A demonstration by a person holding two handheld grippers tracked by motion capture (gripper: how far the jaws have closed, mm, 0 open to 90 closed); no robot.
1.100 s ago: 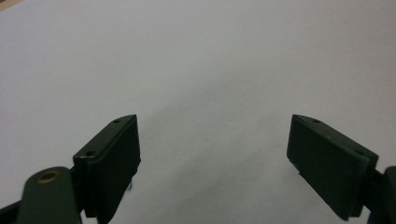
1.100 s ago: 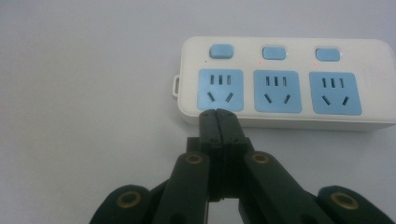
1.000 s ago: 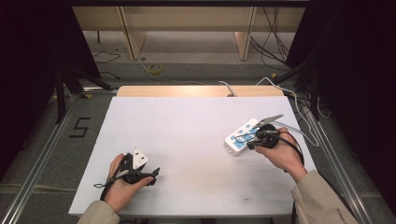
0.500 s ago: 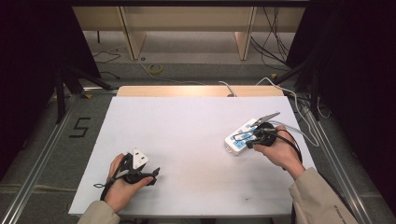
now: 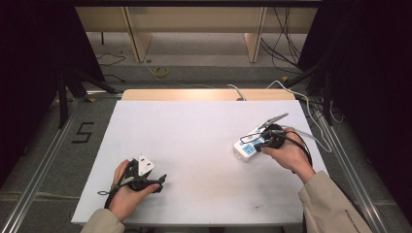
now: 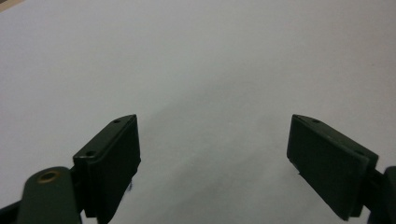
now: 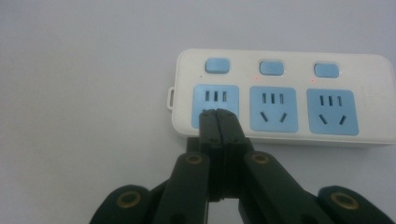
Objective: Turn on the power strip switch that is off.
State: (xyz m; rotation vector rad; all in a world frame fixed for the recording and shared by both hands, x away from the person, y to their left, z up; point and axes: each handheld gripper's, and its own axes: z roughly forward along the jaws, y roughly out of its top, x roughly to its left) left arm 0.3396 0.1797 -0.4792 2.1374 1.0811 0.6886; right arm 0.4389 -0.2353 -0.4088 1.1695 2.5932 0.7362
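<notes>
A white power strip [image 5: 248, 144] with three blue sockets and three blue switches [image 7: 282, 95] lies on the right side of the white table [image 5: 204, 136]. My right gripper [image 7: 218, 113] is shut with nothing between its jaws, and its tips hover over the leftmost socket [image 7: 215, 105]. In the high view the right gripper [image 5: 266, 141] sits at the strip's near end, held by a hand. My left gripper [image 5: 154, 180] rests near the table's front left, held by the other hand. Its jaws stand wide apart over bare table [image 6: 215, 121], so the left gripper [image 6: 212, 140] is open.
A cable [image 5: 301, 133] runs from the power strip off the right edge of the table. Beyond the far edge are wooden furniture legs [image 5: 138, 34] and loose cables on the floor [image 5: 160, 72]. A "5" mark [image 5: 82, 132] sits on the floor at left.
The right hand and its gripper have edged slightly nearer along the power strip. The left hand has not moved.
</notes>
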